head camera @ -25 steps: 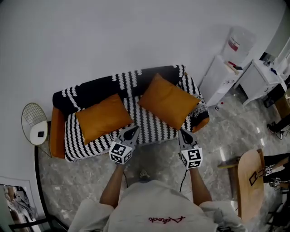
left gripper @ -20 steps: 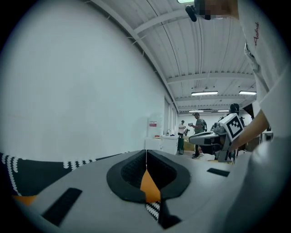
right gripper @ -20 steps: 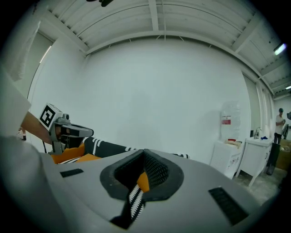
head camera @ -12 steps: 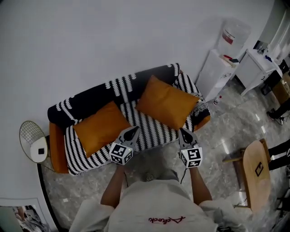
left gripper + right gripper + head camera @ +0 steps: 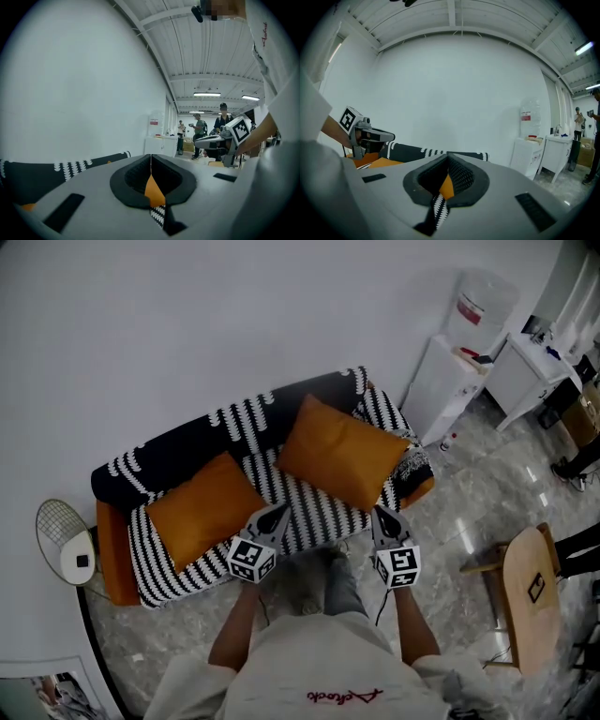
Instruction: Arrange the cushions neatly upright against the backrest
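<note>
Two orange cushions lie flat on a sofa (image 5: 309, 507) draped in a black-and-white zigzag throw. The left cushion (image 5: 202, 509) rests on the left seat; the right cushion (image 5: 342, 450) lies tilted on the right seat, one corner near the backrest (image 5: 234, 423). My left gripper (image 5: 274, 515) is shut and empty, its tip over the seat's front edge between the cushions. My right gripper (image 5: 382, 517) is shut and empty, just below the right cushion's near corner. In the left gripper view the jaws (image 5: 151, 177) meet, with orange showing behind them. The right gripper view shows the same jaws (image 5: 447, 178) closed.
A white cabinet with a water dispenser (image 5: 450, 371) stands right of the sofa. A wire side table (image 5: 67, 542) sits at its left end. A wooden chair (image 5: 530, 596) stands on the marble floor at my right. People stand far off in the left gripper view.
Sofa and cushions have drifted slightly left and nearer as I stepped toward them. Both grippers keep their pose, shut.
</note>
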`<action>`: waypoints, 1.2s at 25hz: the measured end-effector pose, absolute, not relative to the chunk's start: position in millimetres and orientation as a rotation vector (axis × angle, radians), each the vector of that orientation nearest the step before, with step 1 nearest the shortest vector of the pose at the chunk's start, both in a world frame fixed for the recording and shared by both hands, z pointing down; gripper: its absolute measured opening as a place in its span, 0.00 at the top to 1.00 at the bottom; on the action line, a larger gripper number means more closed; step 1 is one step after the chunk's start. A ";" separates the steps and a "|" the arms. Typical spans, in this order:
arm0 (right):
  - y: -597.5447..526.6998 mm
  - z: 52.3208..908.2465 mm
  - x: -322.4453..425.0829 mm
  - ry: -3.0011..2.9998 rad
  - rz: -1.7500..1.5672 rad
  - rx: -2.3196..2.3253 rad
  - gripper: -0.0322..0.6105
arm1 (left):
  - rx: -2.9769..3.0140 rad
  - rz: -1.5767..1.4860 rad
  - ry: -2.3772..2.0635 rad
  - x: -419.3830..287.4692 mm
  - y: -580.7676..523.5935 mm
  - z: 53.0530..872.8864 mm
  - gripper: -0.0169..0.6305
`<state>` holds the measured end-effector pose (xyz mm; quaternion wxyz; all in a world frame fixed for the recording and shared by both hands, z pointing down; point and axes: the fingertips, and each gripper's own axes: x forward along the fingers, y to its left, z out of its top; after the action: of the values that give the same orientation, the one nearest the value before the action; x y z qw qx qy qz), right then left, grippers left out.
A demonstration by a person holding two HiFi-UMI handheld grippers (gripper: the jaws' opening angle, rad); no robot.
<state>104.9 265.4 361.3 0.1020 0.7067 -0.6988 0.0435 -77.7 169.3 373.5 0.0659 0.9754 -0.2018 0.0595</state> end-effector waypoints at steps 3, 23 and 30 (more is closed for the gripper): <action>248.4 363.9 116.5 -2.068 0.129 2.086 0.91 | 2.942 0.181 -0.617 -68.1 152.3 375.2 0.93; 67.4 342.2 226.6 -2.222 0.111 1.964 0.91 | 2.914 0.198 -0.805 34.1 -5.4 350.2 0.93; 13.6 346.3 260.3 -2.280 0.122 1.898 0.91 | 2.898 0.224 -0.888 62.9 -49.2 349.1 0.93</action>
<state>260.3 13.6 346.3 0.0860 0.6367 -0.7652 0.0410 62.9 -49.2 349.1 0.0511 0.9523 -0.2917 0.0737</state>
